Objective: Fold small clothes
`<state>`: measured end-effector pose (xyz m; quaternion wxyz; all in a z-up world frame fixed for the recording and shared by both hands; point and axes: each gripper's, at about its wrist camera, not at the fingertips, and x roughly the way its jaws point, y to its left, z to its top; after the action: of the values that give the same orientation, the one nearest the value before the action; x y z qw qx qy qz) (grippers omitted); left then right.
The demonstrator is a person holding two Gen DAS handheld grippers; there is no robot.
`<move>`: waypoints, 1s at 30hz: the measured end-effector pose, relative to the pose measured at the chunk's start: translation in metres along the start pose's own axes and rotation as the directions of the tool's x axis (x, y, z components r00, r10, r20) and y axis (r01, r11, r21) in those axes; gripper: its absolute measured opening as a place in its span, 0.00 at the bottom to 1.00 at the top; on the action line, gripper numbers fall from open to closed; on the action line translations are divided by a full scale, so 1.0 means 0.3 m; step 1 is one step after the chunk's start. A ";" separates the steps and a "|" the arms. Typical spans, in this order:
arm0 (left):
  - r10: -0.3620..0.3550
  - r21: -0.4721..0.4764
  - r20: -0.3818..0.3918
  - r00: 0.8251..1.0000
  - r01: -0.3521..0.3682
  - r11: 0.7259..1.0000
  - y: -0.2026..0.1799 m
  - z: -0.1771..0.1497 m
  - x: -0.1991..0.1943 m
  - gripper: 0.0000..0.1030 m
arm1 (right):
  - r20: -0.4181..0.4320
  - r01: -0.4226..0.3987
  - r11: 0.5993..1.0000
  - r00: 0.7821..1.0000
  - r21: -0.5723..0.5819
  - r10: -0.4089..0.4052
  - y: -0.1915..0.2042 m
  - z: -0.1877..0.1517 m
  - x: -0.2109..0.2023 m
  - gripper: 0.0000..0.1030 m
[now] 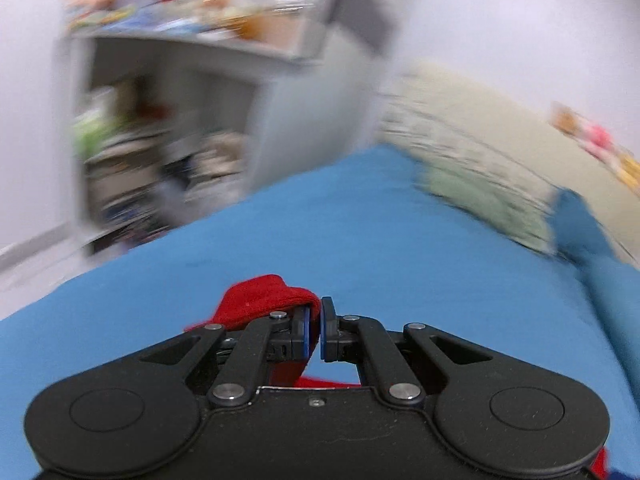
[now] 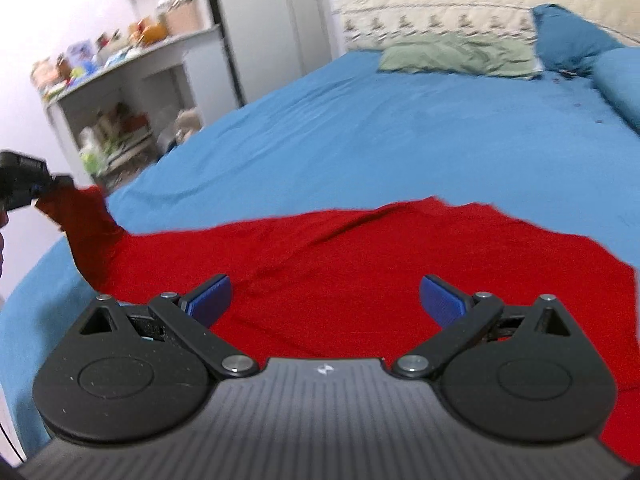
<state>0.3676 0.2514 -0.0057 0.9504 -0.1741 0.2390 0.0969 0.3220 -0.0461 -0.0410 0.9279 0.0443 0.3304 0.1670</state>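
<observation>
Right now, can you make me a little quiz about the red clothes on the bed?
1. True or false: the left gripper pinches the red garment.
2. The right gripper has its fingers: A) wide open, B) shut on cloth.
3. What colour is the bed sheet?

Key: 1 true; 2 A; 3 blue.

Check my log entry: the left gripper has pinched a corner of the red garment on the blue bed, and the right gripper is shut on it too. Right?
Not quite. The right gripper is open above the red garment, as the right wrist view shows. The left gripper does pinch it.
</observation>
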 end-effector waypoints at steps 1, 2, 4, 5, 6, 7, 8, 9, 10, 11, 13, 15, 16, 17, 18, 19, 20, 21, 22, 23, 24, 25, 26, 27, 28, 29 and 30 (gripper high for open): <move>-0.043 0.033 -0.001 0.999 0.043 0.999 -0.087 -0.008 0.004 0.04 | 0.013 0.013 1.000 1.000 0.013 -0.013 -0.027 0.007 -0.029 1.00; -0.094 0.072 -0.012 0.996 0.095 0.993 -0.189 -0.023 0.012 0.04 | 0.024 0.031 0.999 0.999 0.022 -0.031 -0.055 0.014 -0.061 1.00; -0.186 0.148 -0.048 0.981 0.192 0.970 -0.396 -0.080 0.044 0.04 | 0.045 0.074 0.997 0.996 0.034 -0.075 -0.106 0.022 -0.118 1.00; -0.221 0.185 -0.069 0.973 0.230 0.955 -0.488 -0.121 0.063 0.04 | 0.051 0.095 0.995 0.994 0.041 -0.097 -0.138 0.023 -0.150 1.00; -0.251 0.221 -0.099 0.963 0.267 0.938 -0.587 -0.178 0.087 0.04 | 0.057 0.120 0.992 0.991 0.045 -0.123 -0.165 0.022 -0.175 1.00; -0.273 0.232 -0.132 0.953 0.297 0.926 -0.655 -0.230 0.113 0.04 | 0.058 0.147 0.988 0.987 0.053 -0.150 -0.202 0.018 -0.205 1.00; -0.298 0.229 -0.182 0.937 0.336 0.914 -0.721 -0.298 0.145 0.04 | 0.056 0.168 0.984 0.984 0.058 -0.171 -0.230 0.012 -0.226 1.00; -0.314 0.227 -0.237 0.919 0.367 0.902 -0.779 -0.378 0.182 0.04 | 0.051 0.190 0.980 0.980 0.062 -0.193 -0.260 0.005 -0.245 1.00; -0.314 0.237 -0.274 0.909 0.381 0.894 -0.821 -0.450 0.211 0.04 | 0.043 0.215 0.974 0.975 0.067 -0.218 -0.294 -0.007 -0.264 1.00; -0.303 0.258 -0.307 0.902 0.385 0.886 -0.856 -0.521 0.233 0.04 | 0.032 0.237 0.969 0.970 0.072 -0.240 -0.328 -0.019 -0.279 1.00; -0.276 0.287 -0.380 0.883 0.396 0.872 -0.898 -0.667 0.282 0.04 | -0.002 0.269 0.960 0.963 0.081 -0.270 -0.390 -0.054 -0.300 1.00; -0.257 0.302 -0.424 0.868 0.403 0.864 -0.910 -0.763 0.305 0.04 | -0.030 0.288 0.955 0.958 0.076 -0.286 -0.429 -0.089 -0.306 1.00; -0.235 0.333 -0.427 0.873 0.394 0.857 -0.914 -0.801 0.310 0.04 | -0.046 0.295 0.953 0.955 0.071 -0.293 -0.447 -0.108 -0.303 1.00; -0.227 0.359 -0.421 0.878 0.391 0.848 -0.918 -0.822 0.305 0.04 | -0.056 0.300 0.951 0.953 0.069 -0.297 -0.461 -0.121 -0.301 1.00; -0.229 0.379 -0.411 0.882 0.394 0.837 -0.920 -0.839 0.287 0.05 | -0.063 0.302 0.951 0.953 0.069 -0.298 -0.475 -0.133 -0.300 1.00; -0.230 0.395 -0.411 0.882 0.399 0.828 -0.922 -0.839 0.277 0.06 | -0.067 0.301 0.951 0.953 0.071 -0.296 -0.486 -0.144 -0.297 1.00; -0.230 0.401 -0.423 0.876 0.409 0.820 -0.925 -0.831 0.270 0.15 | -0.065 0.299 0.951 0.953 0.076 -0.295 -0.492 -0.149 -0.296 1.00; -0.233 0.405 -0.437 0.869 0.421 0.812 -0.924 -0.815 0.260 0.26 | -0.057 0.293 0.953 0.956 0.081 -0.289 -0.498 -0.153 -0.295 1.00; -0.236 0.419 -0.441 0.866 0.432 0.799 -0.911 -0.792 0.240 0.55 | -0.048 0.287 0.955 0.958 0.080 -0.284 -0.499 -0.151 -0.298 1.00; -0.236 0.452 -0.427 0.873 0.433 0.780 -0.889 -0.768 0.209 0.76 | -0.036 0.281 0.957 0.960 0.073 -0.279 -0.499 -0.141 -0.296 1.00; -0.233 0.491 -0.397 0.888 0.420 0.763 -0.871 -0.743 0.169 0.81 | -0.028 0.277 0.959 0.961 0.060 -0.276 -0.502 -0.132 -0.296 1.00; -0.227 0.539 -0.353 0.908 0.396 0.743 -0.833 -0.717 0.125 0.91 | -0.025 0.266 0.963 0.964 0.038 -0.265 -0.498 -0.117 -0.289 1.00; -0.217 0.573 -0.318 0.923 0.369 0.732 -0.798 -0.693 0.092 0.97 | -0.024 0.255 0.967 0.967 0.020 -0.254 -0.489 -0.104 -0.281 1.00; -0.199 0.597 -0.278 0.940 0.331 0.730 -0.753 -0.669 0.060 0.98 | -0.021 0.240 0.971 0.970 -0.002 -0.240 -0.474 -0.090 -0.269 1.00; -0.183 0.603 -0.249 0.951 0.300 0.739 -0.712 -0.651 0.046 0.98 | -0.022 0.221 0.975 0.975 -0.025 -0.222 -0.457 -0.077 -0.256 1.00; -0.167 0.602 -0.224 0.960 0.271 0.751 -0.664 -0.640 0.033 0.98 | -0.035 0.198 0.979 0.979 -0.056 -0.200 -0.435 -0.063 -0.232 1.00; -0.146 0.591 -0.200 0.969 0.239 0.770 -0.618 -0.629 0.033 0.98 | -0.047 0.184 0.979 0.981 -0.088 -0.188 -0.417 -0.053 -0.206 1.00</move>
<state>0.3464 0.0104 -0.1135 0.9407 0.1123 0.3054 -0.0962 0.3024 -0.1850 -0.0404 0.9310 -0.0299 0.3512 0.0942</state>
